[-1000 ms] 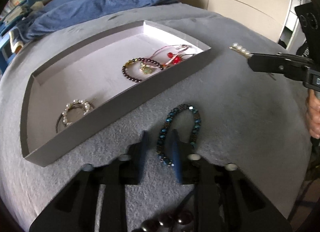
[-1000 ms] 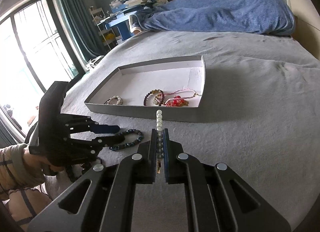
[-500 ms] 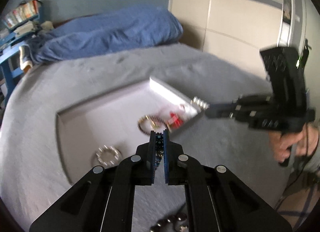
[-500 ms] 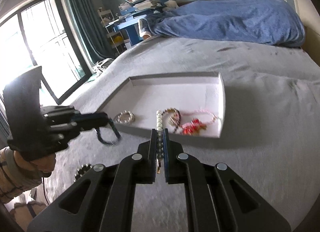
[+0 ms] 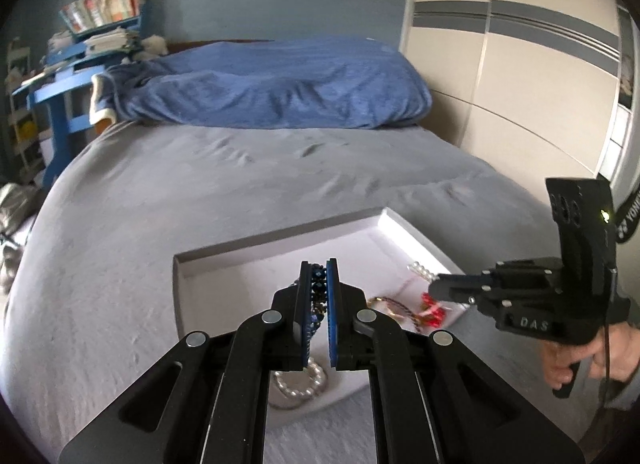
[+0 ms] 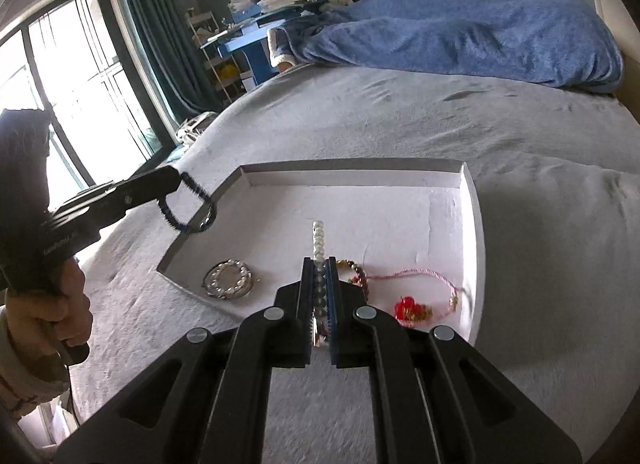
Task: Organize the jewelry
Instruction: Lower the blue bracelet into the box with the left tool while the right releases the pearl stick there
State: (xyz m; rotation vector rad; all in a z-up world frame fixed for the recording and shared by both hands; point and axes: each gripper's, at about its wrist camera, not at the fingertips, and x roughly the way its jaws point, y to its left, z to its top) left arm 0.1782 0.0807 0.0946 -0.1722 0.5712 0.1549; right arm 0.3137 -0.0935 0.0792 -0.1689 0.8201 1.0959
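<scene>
Carrying two pieces at once, I hold my left gripper [image 5: 319, 284] clenched on the dark blue beaded bracelet [image 6: 188, 204] and my right gripper [image 6: 319, 288] clenched on a short pearl strand [image 6: 318, 242], both over the shallow white tray [image 6: 352, 167] that sits on the grey bed [image 6: 520, 136]. I judge I keep each piece pinched by one edge so the rest hangs free and can be set down flat without snagging what already lies there: a pearl bracelet [image 6: 230, 279] near the front-left corner, a dark red beaded bracelet [image 6: 354, 270] beside my right fingers, and a pink cord with a red charm [image 6: 410, 306] toward the right wall. The two grippers approach from opposite sides, probably so they stay clear of each other.

The right wrist view shows the blue bracelet dangling as an open loop above the tray's left corner; in the left wrist view only a few of its beads show between the pads. The left wrist view, in turn, shows the pearl strand [image 5: 421, 271] sticking out beyond the right gripper's tips over the tray floor, and the hand [image 5: 576, 360] gripping its handle.
</scene>
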